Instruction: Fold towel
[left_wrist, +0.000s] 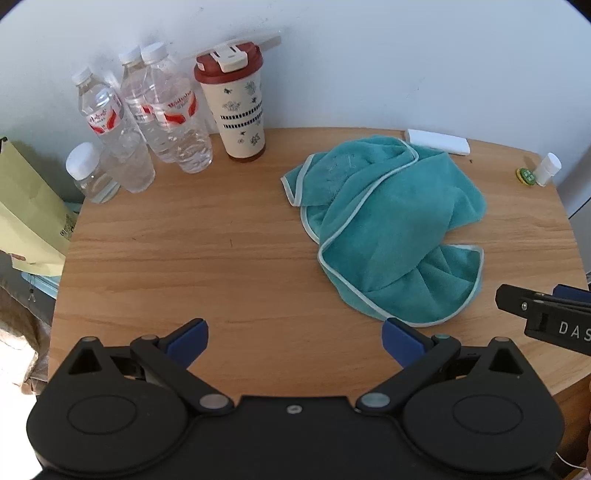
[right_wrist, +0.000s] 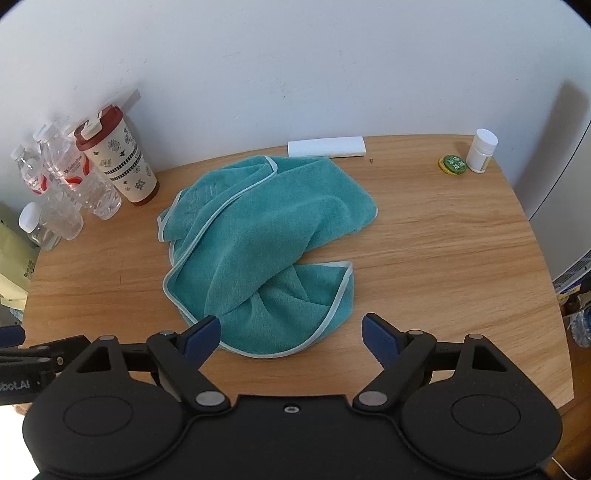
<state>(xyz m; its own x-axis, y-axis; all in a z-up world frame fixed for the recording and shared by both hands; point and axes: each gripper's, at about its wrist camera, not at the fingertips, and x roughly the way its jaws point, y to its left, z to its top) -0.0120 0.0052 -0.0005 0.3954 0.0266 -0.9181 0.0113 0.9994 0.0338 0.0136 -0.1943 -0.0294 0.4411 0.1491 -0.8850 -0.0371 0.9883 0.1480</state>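
Note:
A teal towel (left_wrist: 388, 221) (right_wrist: 266, 236) with a pale piped hem lies crumpled in a loose heap on the wooden table (left_wrist: 192, 236) (right_wrist: 443, 251). My left gripper (left_wrist: 293, 338) hovers open over bare wood, its right blue fingertip just short of the towel's near hem. My right gripper (right_wrist: 291, 334) is open too, straddling the towel's near rounded edge, with its left pad at the hem. Neither holds anything. The right gripper's body shows at the left wrist view's right edge (left_wrist: 546, 317).
Several water bottles (left_wrist: 162, 110) (right_wrist: 66, 177) and a cream tumbler with a red lid (left_wrist: 236, 103) (right_wrist: 118, 162) stand at the back left. A white block (left_wrist: 437, 142) (right_wrist: 327, 147), a green cap (right_wrist: 452, 164) and a white pill bottle (right_wrist: 480, 151) sit along the back. A yellow-green bag (left_wrist: 26, 214) leans off the table's left.

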